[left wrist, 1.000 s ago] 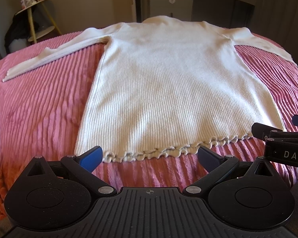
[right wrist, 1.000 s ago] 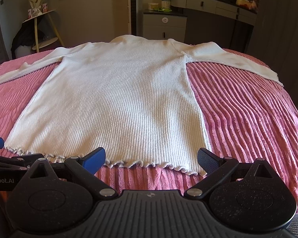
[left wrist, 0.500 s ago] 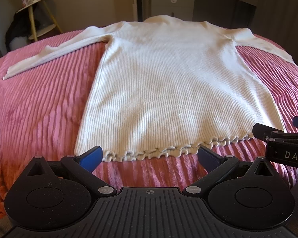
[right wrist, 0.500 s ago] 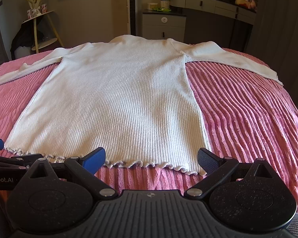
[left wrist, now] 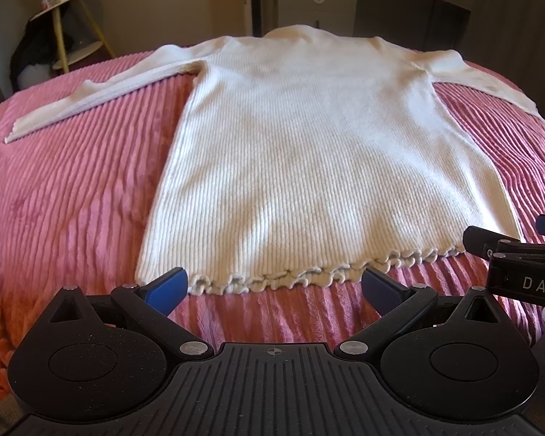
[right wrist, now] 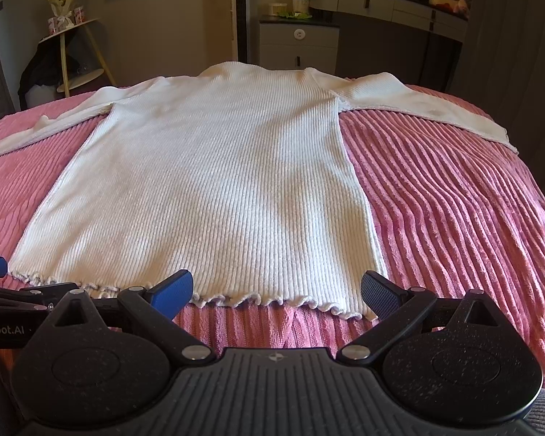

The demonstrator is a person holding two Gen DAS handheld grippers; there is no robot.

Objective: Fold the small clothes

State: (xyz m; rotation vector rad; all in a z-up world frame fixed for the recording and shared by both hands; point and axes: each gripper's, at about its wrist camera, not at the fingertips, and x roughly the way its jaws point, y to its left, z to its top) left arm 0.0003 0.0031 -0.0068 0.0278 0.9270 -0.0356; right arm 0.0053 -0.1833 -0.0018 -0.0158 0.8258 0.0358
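Observation:
A cream ribbed long-sleeved sweater (left wrist: pixel 309 152) lies flat on the pink bed cover, both sleeves spread out, ruffled hem nearest me. It also shows in the right wrist view (right wrist: pixel 214 189). My left gripper (left wrist: pixel 272 285) is open and empty just before the hem's left part. My right gripper (right wrist: pixel 278 292) is open and empty just before the hem's right corner. The right gripper's side shows at the right edge of the left wrist view (left wrist: pixel 519 254). The left gripper's side shows at the left edge of the right wrist view (right wrist: pixel 14 301).
The pink ribbed bed cover (left wrist: pixel 72 200) drops off at the left and right (right wrist: pixel 472 218). Behind the bed stand a yellow-legged side table (right wrist: pixel 72 54), a grey cabinet (right wrist: pixel 298 47) and a dark dresser (right wrist: pixel 399 18).
Both grippers have tilted down very slightly, so the sweater sits a little higher in both views. Jaws stay open. The sweater has not moved.

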